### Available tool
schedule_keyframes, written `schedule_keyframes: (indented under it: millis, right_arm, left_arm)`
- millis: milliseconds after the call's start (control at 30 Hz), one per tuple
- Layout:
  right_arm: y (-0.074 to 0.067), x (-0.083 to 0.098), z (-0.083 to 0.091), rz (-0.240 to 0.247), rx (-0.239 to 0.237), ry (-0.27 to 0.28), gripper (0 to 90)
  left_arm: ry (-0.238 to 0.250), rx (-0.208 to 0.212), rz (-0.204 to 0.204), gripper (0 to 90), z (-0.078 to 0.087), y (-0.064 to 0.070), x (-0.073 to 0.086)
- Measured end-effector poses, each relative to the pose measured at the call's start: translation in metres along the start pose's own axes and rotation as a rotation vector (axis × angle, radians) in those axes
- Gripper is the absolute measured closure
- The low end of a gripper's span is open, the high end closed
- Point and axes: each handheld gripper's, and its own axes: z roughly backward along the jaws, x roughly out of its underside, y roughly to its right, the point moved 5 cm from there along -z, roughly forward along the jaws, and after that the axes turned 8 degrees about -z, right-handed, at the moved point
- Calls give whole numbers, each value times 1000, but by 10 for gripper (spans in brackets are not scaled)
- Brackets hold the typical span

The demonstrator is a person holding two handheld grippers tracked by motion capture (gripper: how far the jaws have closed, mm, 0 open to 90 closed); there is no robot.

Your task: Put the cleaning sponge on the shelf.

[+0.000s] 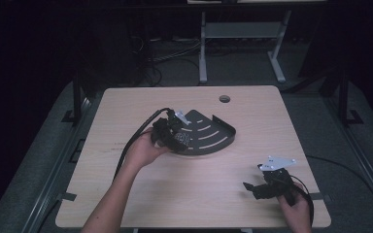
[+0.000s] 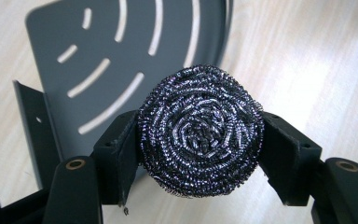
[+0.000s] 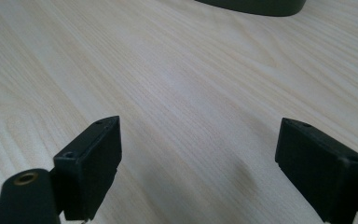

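A round steel-wool scourer (image 2: 200, 130) is squeezed between the two black jaws of my left gripper (image 2: 198, 154), held a little above the table. In the high view the left gripper (image 1: 177, 140) hovers over the near left edge of a dark fan-shaped slotted tray (image 1: 213, 128), with the scourer (image 1: 182, 139) at its tip. The tray (image 2: 116, 51) lies behind and below the scourer in the left gripper view. My right gripper (image 1: 252, 187) rests low near the table's front right corner, and its jaws (image 3: 198, 163) stand wide apart over bare wood.
The light wooden table (image 1: 175, 194) has a round cable hole (image 1: 224, 98) near its far edge. The tray's raised rim (image 3: 251, 6) is at the top of the right gripper view. Cables trail from both grippers. Dark floor and desk legs lie beyond the table.
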Motion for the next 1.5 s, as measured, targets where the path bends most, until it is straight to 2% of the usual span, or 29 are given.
schedule_keyframes:
  millis: [133,367,400,500,633,1033,1200,1300,1467,1500]
  right_arm:
    - [0,0,0,-1,0,-1,140]
    - [0,0,0,-3,-2,-1,140]
    - [0,0,0,-3,-1,-2,140]
    - [0,0,0,-3,-2,-3,140]
    - [-1,0,0,-3,1,-8,140]
    - [-1,1,0,1,5,-9,140]
    - [-2,1,-1,0,0,-12,140]
    - [-2,1,-1,4,-1,-16,140]
    - [0,0,0,5,1,-11,140]
    - [0,0,0,4,3,-10,140]
  left_arm:
    - [-11,0,1,337,-3,-8,-4]
    - [3,4,10,337,-11,-18,-10]
    - [3,4,21,337,-13,-17,-10]
    - [-8,7,22,337,-18,-20,-9]
    - [1,5,40,337,-24,-26,-11]
    - [-11,8,59,336,-41,-34,-14]
    - [-35,5,64,335,-52,-37,-13]
    - [-34,14,82,334,-62,-37,-14]
    - [-49,9,77,334,-71,-39,-14]
    - [-43,14,89,334,-73,-39,-15]
